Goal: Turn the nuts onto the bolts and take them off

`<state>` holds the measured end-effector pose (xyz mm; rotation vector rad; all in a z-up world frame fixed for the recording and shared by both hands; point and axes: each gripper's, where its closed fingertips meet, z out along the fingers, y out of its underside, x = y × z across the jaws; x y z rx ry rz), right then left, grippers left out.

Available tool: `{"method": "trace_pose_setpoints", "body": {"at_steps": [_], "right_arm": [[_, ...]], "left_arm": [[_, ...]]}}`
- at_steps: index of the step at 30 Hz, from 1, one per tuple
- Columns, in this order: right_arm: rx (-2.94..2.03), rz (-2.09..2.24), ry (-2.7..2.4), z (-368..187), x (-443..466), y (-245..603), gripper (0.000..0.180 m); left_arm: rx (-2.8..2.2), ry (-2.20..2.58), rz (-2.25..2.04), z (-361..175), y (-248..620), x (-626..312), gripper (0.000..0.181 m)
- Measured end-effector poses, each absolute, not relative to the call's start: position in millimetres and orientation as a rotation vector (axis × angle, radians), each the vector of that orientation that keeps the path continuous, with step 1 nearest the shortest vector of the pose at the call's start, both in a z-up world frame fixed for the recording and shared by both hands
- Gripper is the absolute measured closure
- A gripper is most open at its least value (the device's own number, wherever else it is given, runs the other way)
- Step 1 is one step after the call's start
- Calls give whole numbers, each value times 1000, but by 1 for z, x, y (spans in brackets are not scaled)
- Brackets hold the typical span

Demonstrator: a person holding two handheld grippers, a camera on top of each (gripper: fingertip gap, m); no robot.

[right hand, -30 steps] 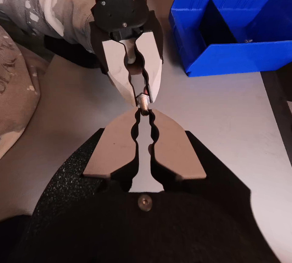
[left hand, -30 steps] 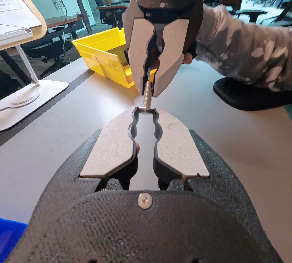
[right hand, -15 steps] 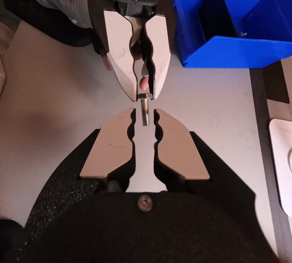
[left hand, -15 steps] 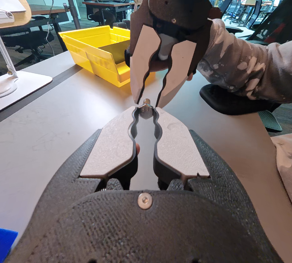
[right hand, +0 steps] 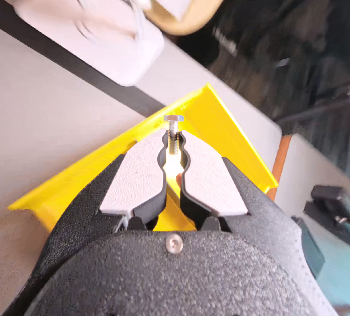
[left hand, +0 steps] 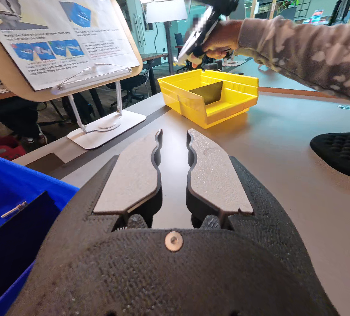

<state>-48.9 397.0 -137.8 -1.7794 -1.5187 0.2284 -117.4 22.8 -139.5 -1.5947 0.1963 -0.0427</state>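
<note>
Right wrist view: right claw (right hand: 173,132) clamped on the threaded shank of a bolt (right hand: 173,132), hex head pointing away past the fingertips, no nut visible anywhere on the thread. Directly beyond and beneath, the yellow bin (right hand: 217,126), one corner of it pointing toward the bolt head (background heavily smeared, so little else readable there). Seen from the left wrist view, the same claw raised high above the far side of the yellow bin (left hand: 208,102), gripped by a hand (left hand: 219,43) in a mottled sleeve, too blurred there to show the bolt.

Left claw (left hand: 174,134) parted and holding nothing, only bare grey table (left hand: 284,155) showing between its fingers. At near left, a blue bin (left hand: 24,183) with a dark divider and one small metal fastener (left hand: 14,212) lying inside, probably another bolt or screw, too small to say. Farther left, an instruction sheet on a white stand (left hand: 106,130); at right, a black mesh pad (left hand: 333,151) on the table.

Progress, as a judgement: this bolt bare of its nut, so the unscrewing part for this pair apparently done, and the bolt likely headed for the yellow bin. No nut visible in either view, so its whereabouts unknown. Left to do: release of the bolt, then whatever fasteners remain in the blue bin (count impossible to tell from here).
</note>
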Motion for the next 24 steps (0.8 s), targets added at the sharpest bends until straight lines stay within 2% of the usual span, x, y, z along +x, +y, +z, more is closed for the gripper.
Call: {"method": "trace_pose_setpoints", "body": {"at_steps": [3,7,13,14,17,20,24], "right_arm": [[-2004,188,-1538,-194,-45,449,170],[-2184,177,-1620,-254,-49,470,170],[-2325,108,-1686,-292,-50,475,169],[-2337,97,-1696,-294,-48,475,164],[-2256,124,-1672,-271,-50,477,158],[-2035,236,-1615,-210,-54,461,157],[-1619,512,-1582,-123,-50,373,157]], "left_arm": [[-1598,163,-22,-138,18,-129,155],[-1602,106,11,-136,10,-149,156],[-1602,16,7,-136,4,-177,158],[-1604,6,0,-136,4,-180,158],[-1614,0,29,-131,1,-194,157],[-1632,-27,79,-111,-10,-226,157],[-1825,-74,109,-97,-16,-289,157]]}}
